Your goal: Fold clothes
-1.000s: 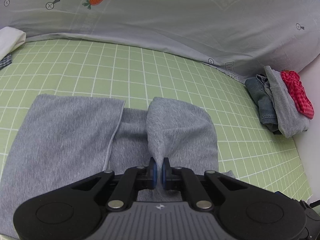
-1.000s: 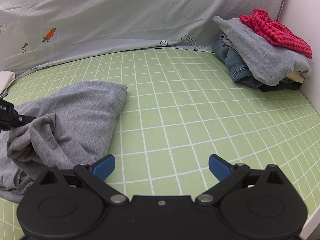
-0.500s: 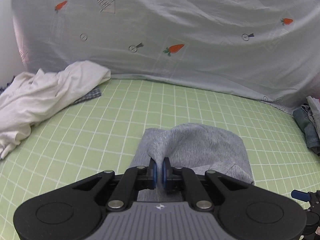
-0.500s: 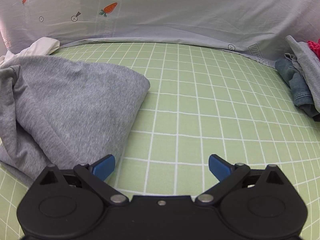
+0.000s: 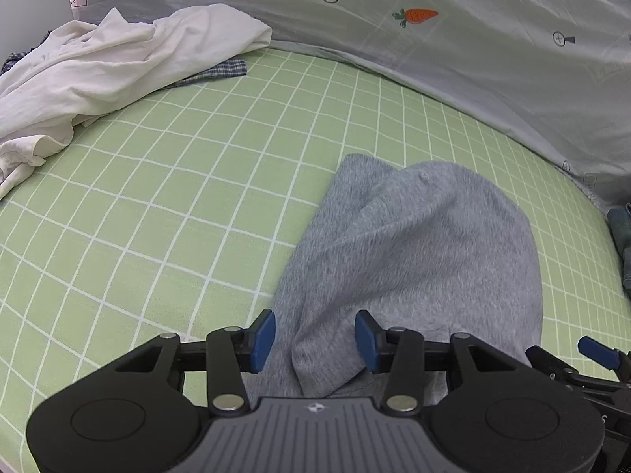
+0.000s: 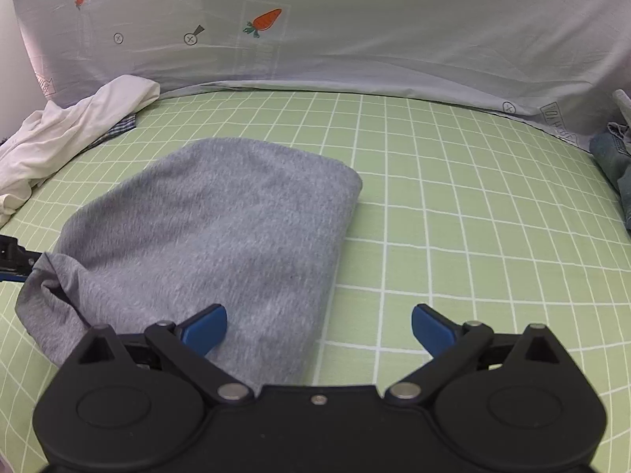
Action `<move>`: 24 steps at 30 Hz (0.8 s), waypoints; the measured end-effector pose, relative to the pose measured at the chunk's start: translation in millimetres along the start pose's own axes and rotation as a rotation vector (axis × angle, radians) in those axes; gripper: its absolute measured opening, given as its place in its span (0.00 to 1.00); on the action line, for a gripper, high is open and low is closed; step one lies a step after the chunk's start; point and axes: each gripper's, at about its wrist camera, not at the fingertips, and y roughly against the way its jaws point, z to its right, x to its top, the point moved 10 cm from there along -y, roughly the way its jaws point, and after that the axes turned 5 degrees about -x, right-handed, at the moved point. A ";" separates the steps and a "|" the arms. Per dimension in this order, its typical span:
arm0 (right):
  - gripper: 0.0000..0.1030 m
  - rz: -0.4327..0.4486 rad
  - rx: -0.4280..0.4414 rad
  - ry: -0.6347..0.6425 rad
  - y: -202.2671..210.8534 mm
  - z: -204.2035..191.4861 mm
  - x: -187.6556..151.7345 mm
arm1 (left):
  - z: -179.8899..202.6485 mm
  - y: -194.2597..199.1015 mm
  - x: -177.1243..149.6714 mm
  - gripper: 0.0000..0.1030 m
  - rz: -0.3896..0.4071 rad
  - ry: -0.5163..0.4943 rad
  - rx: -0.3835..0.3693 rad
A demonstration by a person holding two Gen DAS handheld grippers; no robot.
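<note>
Soft, even room light, faint shadows, no glare; both fisheye views bend at dark corners, mostly sharp.

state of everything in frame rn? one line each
left gripper: open, grey cloth between its fingers
right gripper: open, holding nothing
grey garment: folded over, lying on the green sheet
white garment: crumpled, unfolded
denim: at right edge, state unclear

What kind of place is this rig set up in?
Probably a bed or a staged folding surface: a green grid sheet underfoot, a carrot-print cloth draped behind, a gray garment being folded, and a loose white garment nearby.
</note>
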 end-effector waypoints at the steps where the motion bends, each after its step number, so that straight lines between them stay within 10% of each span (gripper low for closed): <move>1: 0.99 -0.020 0.012 0.015 -1.6 -5.6 -5.2 | -2.7 -4.5 -4.8 0.45 -0.018 0.001 0.013; 16: 0.99 0.007 -0.162 -0.141 -1.7 34.5 18.7 | -14.1 24.2 63.0 0.49 0.077 0.115 -0.180; 24: 0.99 0.005 -0.238 -0.215 -32.0 42.2 42.1 | 18.7 -44.5 97.7 0.48 -0.079 0.205 -0.401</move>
